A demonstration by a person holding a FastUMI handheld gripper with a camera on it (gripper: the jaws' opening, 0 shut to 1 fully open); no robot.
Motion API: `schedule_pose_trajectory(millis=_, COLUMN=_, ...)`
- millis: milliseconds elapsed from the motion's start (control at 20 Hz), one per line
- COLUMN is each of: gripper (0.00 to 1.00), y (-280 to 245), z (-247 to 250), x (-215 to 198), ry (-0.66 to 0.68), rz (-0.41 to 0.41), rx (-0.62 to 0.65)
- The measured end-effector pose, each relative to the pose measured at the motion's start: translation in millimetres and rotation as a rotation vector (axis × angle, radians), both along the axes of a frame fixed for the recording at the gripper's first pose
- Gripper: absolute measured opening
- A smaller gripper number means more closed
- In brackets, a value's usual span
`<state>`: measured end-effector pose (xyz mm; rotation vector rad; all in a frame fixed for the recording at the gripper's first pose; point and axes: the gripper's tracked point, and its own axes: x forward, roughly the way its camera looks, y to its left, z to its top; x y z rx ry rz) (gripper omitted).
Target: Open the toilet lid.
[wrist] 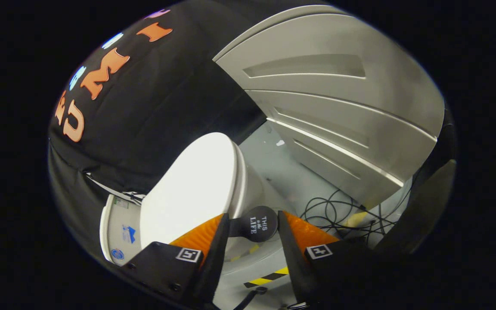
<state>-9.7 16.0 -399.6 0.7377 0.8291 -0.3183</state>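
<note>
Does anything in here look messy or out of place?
Yes: loose black cables lie tangled on the floor beside the toilet, below the grey panel. The gripper is closed on the lid's round black tab, as intended.

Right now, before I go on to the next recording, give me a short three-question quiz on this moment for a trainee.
1. True or false: the toilet lid lies flat and closed on the toilet.
2. What sits between the fingers of the gripper? A) the cables B) the round black tab C) nothing
3. What lies on the floor below the grey panelled wall?

Key: 1 false, it is raised. 2 B, the tab, touching both fingers. 3 loose black cables.
</note>
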Motion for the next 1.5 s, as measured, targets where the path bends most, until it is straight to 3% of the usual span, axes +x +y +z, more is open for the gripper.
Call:
schedule_pose_trajectory(millis=150, gripper=0.60, y=3, z=3, x=0, ry=-0.007, rz=0.001, rx=0.012)
schedule_pose_trajectory(millis=250, gripper=0.59, y=3, z=5, x=0, ry=-0.010, rz=0.009, rx=0.019)
schedule_pose_trajectory(millis=450, gripper=0.42, y=9, z=11, x=-5, ry=-0.012, rz=0.043, rx=0.047)
schedule_pose_trajectory(millis=550, gripper=0.40, y=8, z=10, x=-2, ry=-0.033, rz=0.046, rx=0.047)
schedule_pose_trajectory(millis=600, gripper=0.34, y=8, z=12, x=-1, ry=-0.037, rz=0.041, rx=0.045)
schedule_pose_trajectory(millis=650, gripper=0.34, y=7, z=18, x=-2, ry=-0.052, rz=0.027, rx=0.043)
schedule_pose_trajectory(millis=750, gripper=0.19, y=3, z=21, x=6, ry=-0.088, rz=-0.024, rx=0.050)
schedule_pose_trajectory(millis=850, gripper=0.11, y=2, z=26, x=10, ry=-0.139, rz=-0.064, rx=0.047)
schedule_pose_trajectory(millis=1050, gripper=0.08, y=1, z=33, x=2, ry=-0.223, rz=-0.138, rx=0.070)
schedule_pose_trajectory(millis=1150, gripper=0.08, y=-12, z=40, x=23, ry=-0.304, rz=-0.183, rx=-0.065)
schedule_pose_trajectory(millis=1250, gripper=0.08, y=-11, z=47, x=38, ry=-0.329, rz=-0.169, rx=-0.160)
schedule_pose_trajectory(millis=1500, gripper=0.08, y=8, z=122, x=52, ry=-0.427, rz=-0.126, rx=-0.262)
